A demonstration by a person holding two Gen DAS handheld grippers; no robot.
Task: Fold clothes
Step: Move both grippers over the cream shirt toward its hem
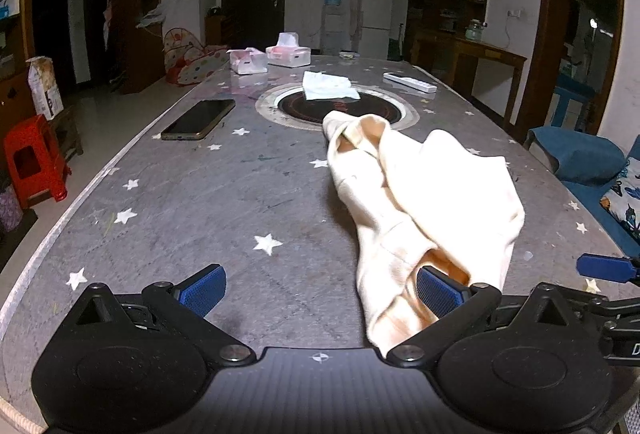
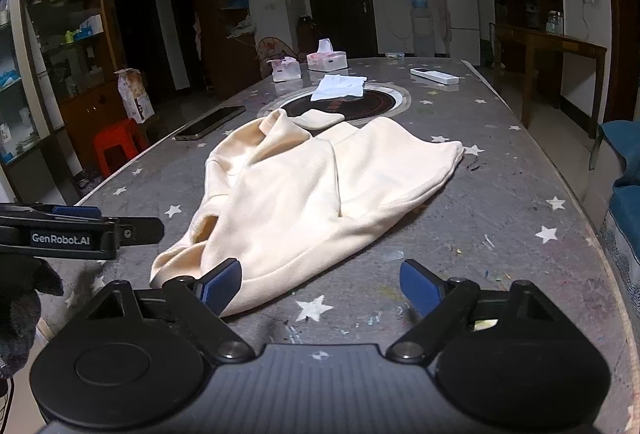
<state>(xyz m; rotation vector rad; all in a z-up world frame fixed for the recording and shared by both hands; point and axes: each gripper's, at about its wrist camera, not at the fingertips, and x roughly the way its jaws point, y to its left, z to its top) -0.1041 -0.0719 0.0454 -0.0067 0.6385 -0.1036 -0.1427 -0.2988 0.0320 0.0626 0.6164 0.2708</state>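
A cream sweatshirt (image 2: pixel 320 186) lies crumpled on the grey star-patterned table (image 2: pixel 500 234), one sleeve reaching toward the round hob. In the left wrist view the sweatshirt (image 1: pixel 424 202) lies ahead to the right, and its near hem drapes over the right blue finger (image 1: pixel 438 292). My left gripper (image 1: pixel 320 292) is open, with only bare table between its pads. My right gripper (image 2: pixel 320 286) is open too. Its left finger (image 2: pixel 222 286) rests at the garment's near hem, and the right finger stands over bare table.
A phone (image 1: pixel 199 119) lies at the left. A white tissue (image 1: pixel 328 86) sits on the round hob (image 1: pixel 340 108). Tissue boxes (image 1: pixel 288 54) and a remote (image 1: pixel 410 82) are at the far end. A red stool (image 1: pixel 34 162) stands left of the table and a blue sofa (image 1: pixel 580 154) right.
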